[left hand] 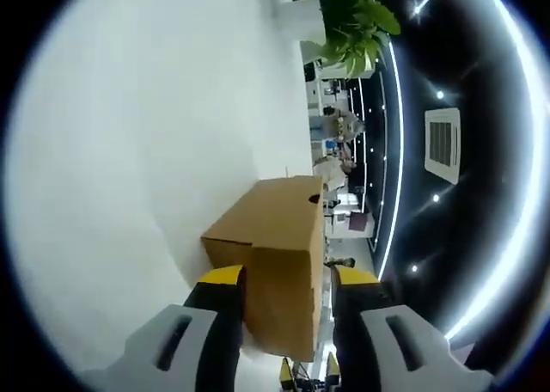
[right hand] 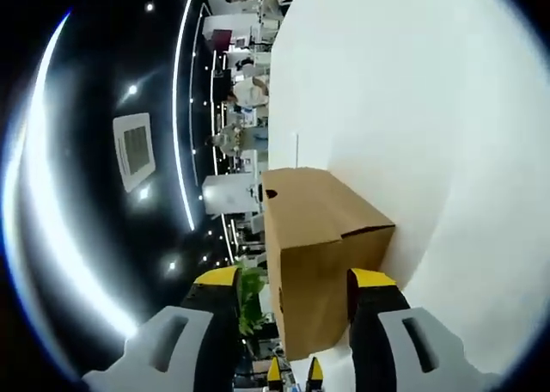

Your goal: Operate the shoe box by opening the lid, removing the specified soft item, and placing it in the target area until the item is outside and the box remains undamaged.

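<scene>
On white table [left hand: 129,151], shoe box [left hand: 279,254] lengthwise between fingers.

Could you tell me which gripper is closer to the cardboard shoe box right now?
Neither clearly: both look about equally close. The left gripper has its jaws open around one end of the shoe box, and the right gripper straddles the opposite end the same way.

A leafy green plant [left hand: 352,18] stands beyond the white table [left hand: 155,151], under a ceiling vent [left hand: 442,143].
</scene>
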